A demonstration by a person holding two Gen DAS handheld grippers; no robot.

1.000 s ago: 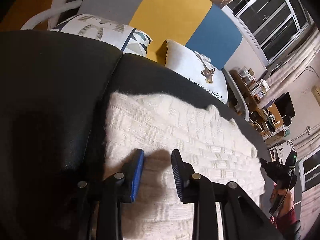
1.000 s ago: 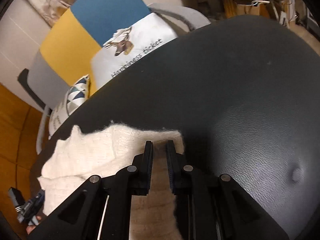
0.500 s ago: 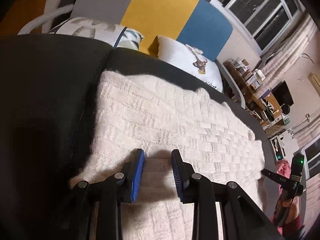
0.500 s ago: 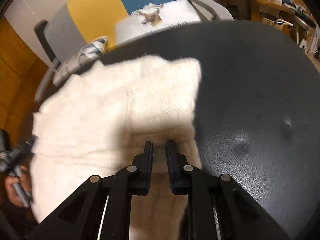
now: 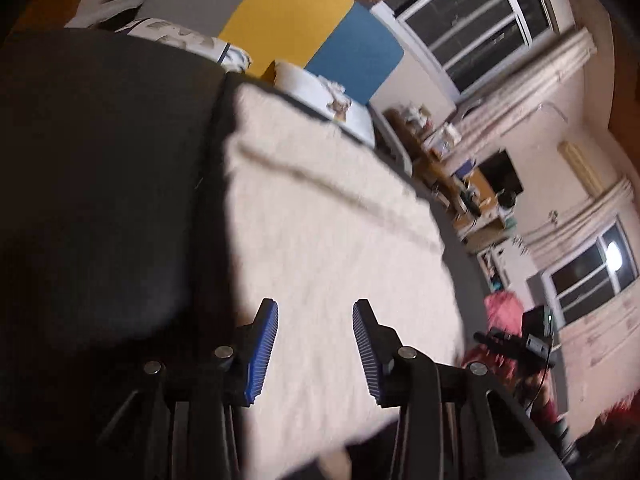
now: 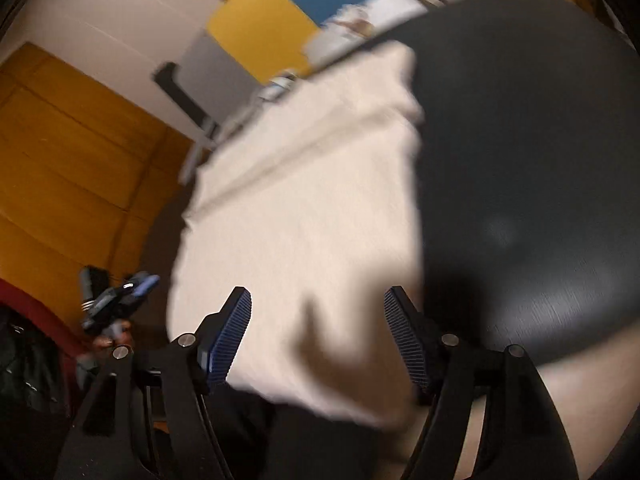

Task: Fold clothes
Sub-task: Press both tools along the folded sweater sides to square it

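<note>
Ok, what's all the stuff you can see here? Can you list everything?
knitted garment: one, cream, spread flat on the black surface.
black surface: one, black and leathery, under the garment.
sofa back: one, in grey, yellow and blue panels, behind the black surface.
cushions: two, white with prints, against the sofa back.
windows: two, dark, on the far wall with pale curtains.
cluttered desk: one, wooden, below the windows; too blurred to list what is on it.
wooden wall panels: orange, seen in the right wrist view.
left hand-held gripper: one, black with blue pads, opening above the garment, nothing gripped.
right hand-held gripper: one, the same, opening, nothing gripped.
</note>
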